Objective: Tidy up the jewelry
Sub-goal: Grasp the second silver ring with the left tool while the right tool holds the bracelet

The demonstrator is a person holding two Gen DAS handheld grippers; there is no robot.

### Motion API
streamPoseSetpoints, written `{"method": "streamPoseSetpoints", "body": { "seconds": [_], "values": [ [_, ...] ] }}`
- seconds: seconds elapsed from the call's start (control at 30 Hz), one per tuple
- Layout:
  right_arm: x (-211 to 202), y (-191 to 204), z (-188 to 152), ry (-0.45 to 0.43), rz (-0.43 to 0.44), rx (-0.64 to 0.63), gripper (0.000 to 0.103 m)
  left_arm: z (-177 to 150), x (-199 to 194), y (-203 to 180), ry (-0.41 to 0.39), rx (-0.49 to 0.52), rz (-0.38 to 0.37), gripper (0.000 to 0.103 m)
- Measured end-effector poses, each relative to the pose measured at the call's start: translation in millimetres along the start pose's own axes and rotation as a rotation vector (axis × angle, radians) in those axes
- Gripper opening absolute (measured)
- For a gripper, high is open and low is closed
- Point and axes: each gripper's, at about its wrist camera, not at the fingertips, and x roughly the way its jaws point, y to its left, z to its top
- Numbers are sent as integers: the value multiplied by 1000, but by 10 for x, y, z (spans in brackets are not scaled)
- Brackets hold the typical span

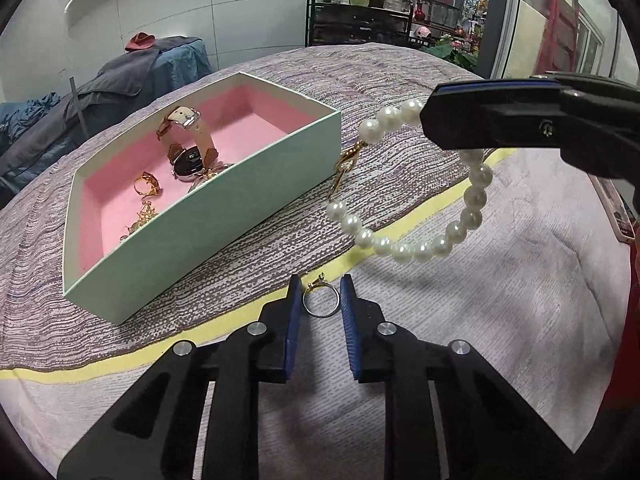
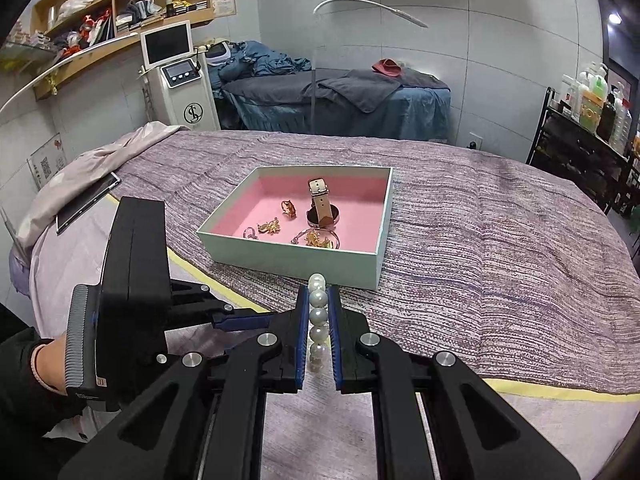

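A mint box with a pink lining (image 1: 256, 200) (image 2: 296, 258) sits on the bed and holds a watch (image 1: 188, 148) (image 2: 322, 208), gold rings and small gold pieces. My right gripper (image 1: 430, 116) (image 2: 319, 300) is shut on a pearl bracelet (image 1: 424, 246) (image 2: 318, 316) and holds it in the air, right of the box. My left gripper (image 1: 320, 296) is open, its fingers on either side of a thin silver ring (image 1: 320, 304) lying on the bedspread; the ring sits in the gap, not pinched.
A purple striped blanket (image 1: 280, 240) with a yellow edge band (image 1: 420, 216) covers the bed. A tablet (image 2: 86, 202) lies at the bed's left side. A second bed, a machine (image 2: 180, 80) and a black rack of bottles (image 1: 360, 20) stand beyond.
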Motion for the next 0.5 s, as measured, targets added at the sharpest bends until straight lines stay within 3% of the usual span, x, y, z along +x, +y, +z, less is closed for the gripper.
{"method": "streamPoseSetpoints", "body": {
  "seconds": [0.5],
  "values": [
    [-36, 38, -25, 4, 15, -19, 9, -163, -265, 69, -36, -16, 24, 20]
  ]
}}
